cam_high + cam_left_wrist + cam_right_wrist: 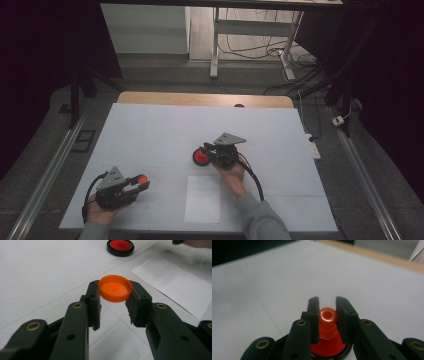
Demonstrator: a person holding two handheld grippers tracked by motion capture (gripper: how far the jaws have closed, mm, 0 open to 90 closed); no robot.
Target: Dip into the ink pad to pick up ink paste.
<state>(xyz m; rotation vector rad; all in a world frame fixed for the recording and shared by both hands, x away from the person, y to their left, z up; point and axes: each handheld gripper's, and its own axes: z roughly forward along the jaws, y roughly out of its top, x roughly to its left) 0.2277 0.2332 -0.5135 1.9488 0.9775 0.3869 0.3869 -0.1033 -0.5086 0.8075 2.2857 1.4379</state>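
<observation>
An orange cap sits between the pads of my left gripper, which is shut on its sides just above the white table. In the high view that left gripper is at the near left with the orange cap at its tip. My right gripper is shut on the narrow orange-red spout of a red thing with a black rim. In the high view that right gripper is at mid-table over the red thing. The left gripper view has the red thing far ahead.
A white sheet of paper lies between the two hands near the front edge and is seen again as the paper to the right of the left jaws. The table's wooden far edge borders the white cover. Desk legs and cables stand beyond.
</observation>
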